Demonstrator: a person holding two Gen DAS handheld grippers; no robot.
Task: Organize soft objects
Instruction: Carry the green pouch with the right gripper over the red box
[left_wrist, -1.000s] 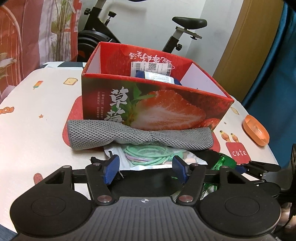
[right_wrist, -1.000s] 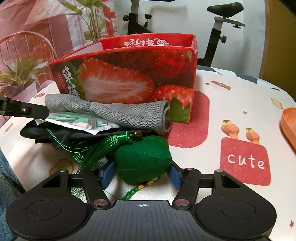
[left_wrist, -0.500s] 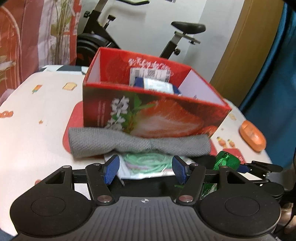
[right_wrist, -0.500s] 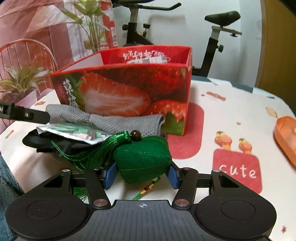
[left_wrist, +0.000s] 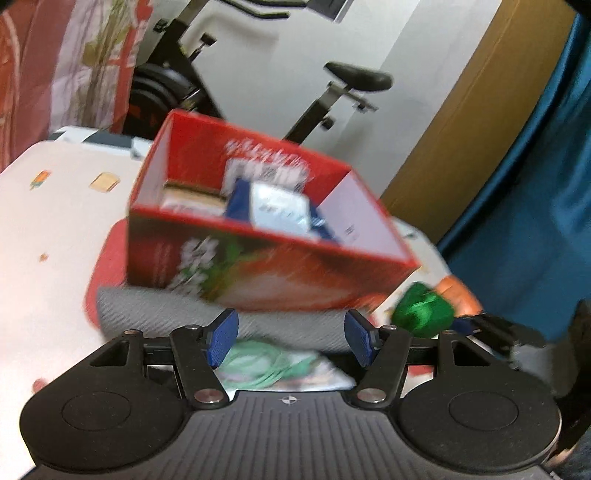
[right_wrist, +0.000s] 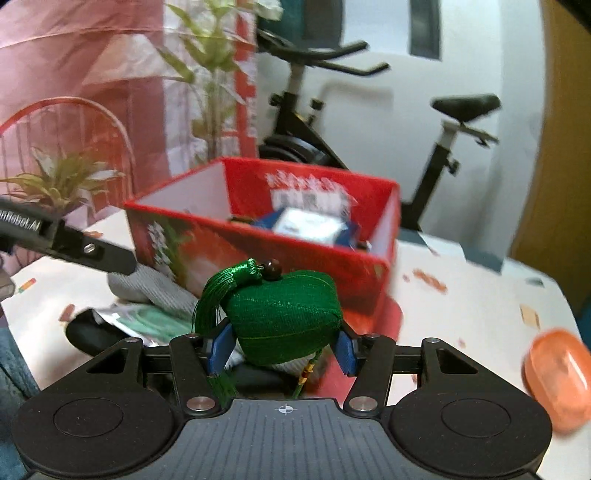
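I am gripping the green tasselled sachet (right_wrist: 284, 314) in my right claw (right_wrist: 282, 345), carrying it clear of the desk (right_wrist: 461, 291); my left claw (left_wrist: 291, 339) is hanging wide and empty over the grey cloth (left_wrist: 147, 310). Next I am judging a carry over the strawberry box (right_wrist: 258, 243) rim, then release inside.

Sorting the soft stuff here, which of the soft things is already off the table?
The green tasselled pouch, clamped in the right tongs. The grey cloth and the bag of green cord lie below, beside the red box.
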